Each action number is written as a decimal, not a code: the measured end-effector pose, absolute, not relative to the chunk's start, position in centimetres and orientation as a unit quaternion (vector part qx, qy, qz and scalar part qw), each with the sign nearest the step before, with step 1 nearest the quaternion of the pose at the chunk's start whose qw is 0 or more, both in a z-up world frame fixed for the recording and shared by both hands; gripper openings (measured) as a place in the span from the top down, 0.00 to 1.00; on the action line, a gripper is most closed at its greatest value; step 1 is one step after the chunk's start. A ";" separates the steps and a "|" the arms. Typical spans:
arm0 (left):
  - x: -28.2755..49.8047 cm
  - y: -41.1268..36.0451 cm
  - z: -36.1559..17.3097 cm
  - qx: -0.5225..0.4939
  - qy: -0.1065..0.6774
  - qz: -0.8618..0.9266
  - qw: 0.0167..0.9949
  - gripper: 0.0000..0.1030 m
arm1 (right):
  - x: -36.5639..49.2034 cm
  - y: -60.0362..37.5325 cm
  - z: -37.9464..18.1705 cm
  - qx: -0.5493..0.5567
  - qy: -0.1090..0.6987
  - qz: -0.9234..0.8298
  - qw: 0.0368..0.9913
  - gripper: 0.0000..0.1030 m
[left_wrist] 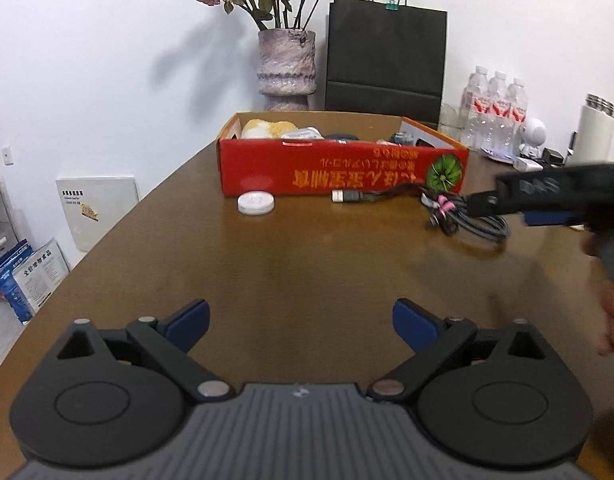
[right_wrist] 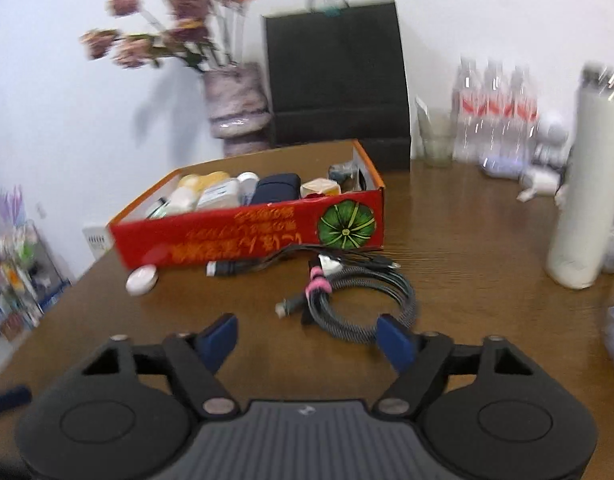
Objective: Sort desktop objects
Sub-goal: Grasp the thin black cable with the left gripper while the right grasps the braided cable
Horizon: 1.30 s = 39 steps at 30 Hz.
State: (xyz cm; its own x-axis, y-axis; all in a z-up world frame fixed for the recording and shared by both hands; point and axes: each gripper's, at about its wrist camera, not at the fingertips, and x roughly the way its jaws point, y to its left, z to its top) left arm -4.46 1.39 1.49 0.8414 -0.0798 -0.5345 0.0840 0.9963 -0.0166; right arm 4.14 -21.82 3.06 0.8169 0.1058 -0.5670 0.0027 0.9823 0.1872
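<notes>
Left wrist view: my left gripper (left_wrist: 300,322) hangs over the bare brown table (left_wrist: 307,264) with its 2 blue pads wide apart and nothing between them. My right gripper (right_wrist: 307,342) is also parted and empty, just short of the coiled cable (right_wrist: 359,300) with its pink tie. That cable lies in front of the red box (right_wrist: 247,232), which already holds several items. A white round case (left_wrist: 256,202) sits against the box's front wall.

bare table (left_wrist: 307,264) ahead, red box (left_wrist: 343,172), coiled cable (right_wrist: 363,300) beyond
</notes>
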 end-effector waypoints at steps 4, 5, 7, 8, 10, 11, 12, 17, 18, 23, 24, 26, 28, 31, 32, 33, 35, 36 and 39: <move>-2.3 0.7 1.7 0.015 0.276 -0.060 0.959 0.15 | 9.9 -22.4 1.7 0.111 0.334 0.012 0.936 0.51; -1.7 0.5 1.8 0.019 0.275 -0.065 0.959 0.16 | 10.7 -22.4 1.4 0.109 0.337 0.007 0.935 0.56; -0.2 0.1 1.9 0.029 0.275 -0.071 0.958 0.21 | 11.9 -22.5 0.5 0.109 0.352 0.002 0.930 0.71; 0.6 -0.2 2.0 0.035 0.275 -0.076 0.958 0.27 | 12.0 -22.7 0.2 0.116 0.348 0.012 0.930 0.73; 2.7 -1.0 2.3 0.047 0.271 -0.091 0.957 0.35 | 11.7 -22.8 0.1 0.106 0.346 0.030 0.932 0.84; 3.9 -1.6 2.4 0.051 0.269 -0.100 0.957 0.40 | 11.4 -22.9 0.1 0.096 0.345 0.036 0.933 0.84; 4.9 -2.1 2.5 0.056 0.266 -0.109 0.956 0.43 | 11.0 -23.0 0.2 0.087 0.345 0.040 0.934 0.84; 10.0 -6.6 2.2 0.118 0.257 -0.163 0.945 0.49 | 8.4 -25.5 -0.5 0.101 0.325 0.082 0.937 0.84; 11.0 -7.5 1.8 0.130 0.257 -0.167 0.943 0.51 | 8.0 -26.3 -0.9 0.116 0.317 0.095 0.936 0.84; 14.4 -8.8 0.4 0.147 0.275 -0.167 0.935 0.52 | 7.9 -27.9 -1.2 0.147 0.318 0.103 0.931 0.82; 14.8 -8.9 0.1 0.149 0.286 -0.169 0.931 0.55 | 7.9 -27.6 -1.1 0.138 0.317 0.102 0.933 0.82; 15.1 -9.0 -0.3 0.156 0.293 -0.168 0.928 0.57 | 7.8 -26.9 -0.9 0.112 0.314 0.097 0.938 0.82; 14.7 -9.5 -0.4 0.173 0.294 -0.161 0.926 0.59 | 7.7 -26.6 -0.9 0.097 0.312 0.094 0.940 0.82; 13.3 -9.9 -0.3 0.191 0.291 -0.130 0.928 0.83 | 7.6 -26.2 -0.8 0.083 0.314 0.097 0.941 0.80; 12.8 -9.8 -0.1 0.183 0.292 -0.120 0.931 0.99 | 7.6 -26.1 -0.8 0.082 0.316 0.098 0.940 0.79; 12.4 -9.3 0.0 0.156 0.310 -0.121 0.930 0.99 | 7.6 -26.0 -0.7 0.080 0.318 0.098 0.940 0.79; 11.6 -8.5 0.1 0.109 0.335 -0.139 0.925 0.99 | 7.4 -25.8 -0.8 0.075 0.321 0.096 0.939 0.78; 11.0 -8.4 0.2 0.104 0.337 -0.140 0.925 0.99 | 7.3 -25.7 -0.8 0.072 0.320 0.096 0.940 0.78; 9.5 -8.3 1.3 0.116 0.307 -0.154 0.932 0.93 | 7.1 -25.2 -0.8 0.062 0.320 0.096 0.941 0.77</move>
State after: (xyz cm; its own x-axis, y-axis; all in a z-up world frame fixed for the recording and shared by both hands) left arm 9.47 -8.25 1.35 0.7637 -0.2157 -0.6085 0.3585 0.9255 0.1220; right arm 7.08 -25.22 -0.79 0.7769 0.2197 -0.5900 -0.1409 0.9741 0.1771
